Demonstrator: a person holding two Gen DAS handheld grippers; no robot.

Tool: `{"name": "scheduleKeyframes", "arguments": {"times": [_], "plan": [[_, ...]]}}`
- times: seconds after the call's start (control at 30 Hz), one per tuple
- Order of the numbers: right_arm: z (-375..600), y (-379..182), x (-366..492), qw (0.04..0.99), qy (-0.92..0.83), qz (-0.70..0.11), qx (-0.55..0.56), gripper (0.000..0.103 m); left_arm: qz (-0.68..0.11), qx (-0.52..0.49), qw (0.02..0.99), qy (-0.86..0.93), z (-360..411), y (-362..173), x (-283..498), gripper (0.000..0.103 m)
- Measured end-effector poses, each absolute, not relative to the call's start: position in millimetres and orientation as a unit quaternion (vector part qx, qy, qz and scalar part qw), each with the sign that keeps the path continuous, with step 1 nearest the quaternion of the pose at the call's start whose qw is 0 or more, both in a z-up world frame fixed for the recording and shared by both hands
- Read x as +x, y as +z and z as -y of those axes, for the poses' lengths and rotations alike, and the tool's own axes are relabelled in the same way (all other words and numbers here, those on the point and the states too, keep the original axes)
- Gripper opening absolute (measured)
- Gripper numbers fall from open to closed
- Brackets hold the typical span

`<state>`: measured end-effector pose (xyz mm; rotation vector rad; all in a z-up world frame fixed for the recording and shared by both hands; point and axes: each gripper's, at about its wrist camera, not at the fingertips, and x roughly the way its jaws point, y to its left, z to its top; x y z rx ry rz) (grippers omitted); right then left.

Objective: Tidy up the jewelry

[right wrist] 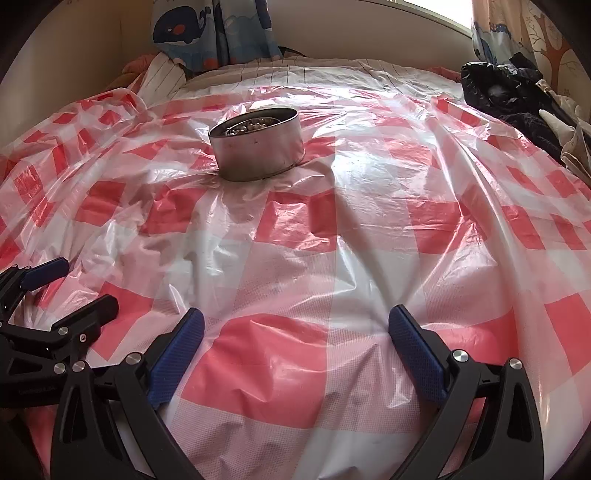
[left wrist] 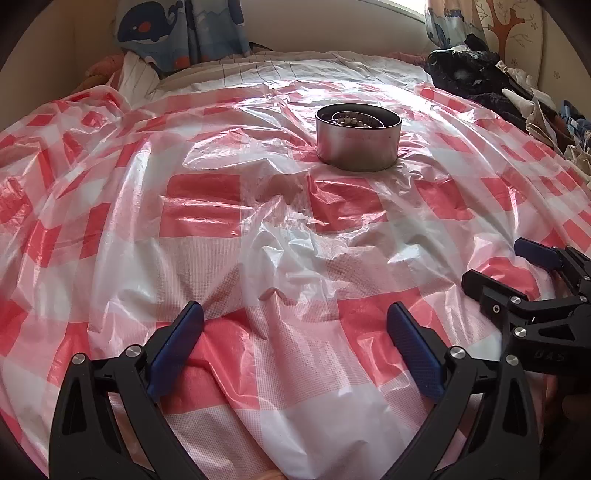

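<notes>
A round metal tin [left wrist: 358, 138] of beaded jewelry [left wrist: 351, 120] sat toward the bed's [left wrist: 258, 221] far edge. Both claws, left [left wrist: 295, 347] and right [right wrist: 295, 350], were released, empty, angled downward side by side above the near edge.

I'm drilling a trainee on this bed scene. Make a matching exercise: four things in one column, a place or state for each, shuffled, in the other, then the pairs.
Things:
1. round metal tin
2. left gripper
3. whale-print curtain
4. dark clothes pile

Places or states:
A. far right edge of the bed
B. holds beads, stands on the checked plastic sheet
C. hangs behind the bed's far left
D. jaws wide, nothing between them

Pairs: 1-B, 2-D, 3-C, 4-A
</notes>
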<state>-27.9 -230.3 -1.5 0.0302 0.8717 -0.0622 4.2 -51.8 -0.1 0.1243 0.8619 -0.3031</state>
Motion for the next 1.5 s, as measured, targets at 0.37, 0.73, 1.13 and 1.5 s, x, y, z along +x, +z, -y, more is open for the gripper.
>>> {"name": "scheduleKeyframes", "arguments": {"times": [0.37, 0.73, 1.13, 1.5], "plan": [[228.5, -2.0, -28.3, 0.91, -0.035, -0.413, 0.012, 0.096, -0.423, 0.064, 0.894, -0.135, 53.8, -2.8, 6.7, 0.096], [228.6, -2.1, -27.9, 0.91, -0.035, -0.413, 0.012, 0.096, -0.426, 0.064, 0.892, -0.134, 54.2, -3.1, 7.6, 0.096], [229.7, -3.1, -27.3, 0.91, -0.038, -0.413, 0.009, 0.096, -0.427, 0.068, 0.892, -0.132, 54.2, -3.0, 7.9, 0.096], [229.5, -3.3, -26.2, 0.909, -0.043, -0.414, 0.004, 0.096, -0.427, 0.068, 0.892, -0.132, 54.8, -3.2, 7.8, 0.096]]}}
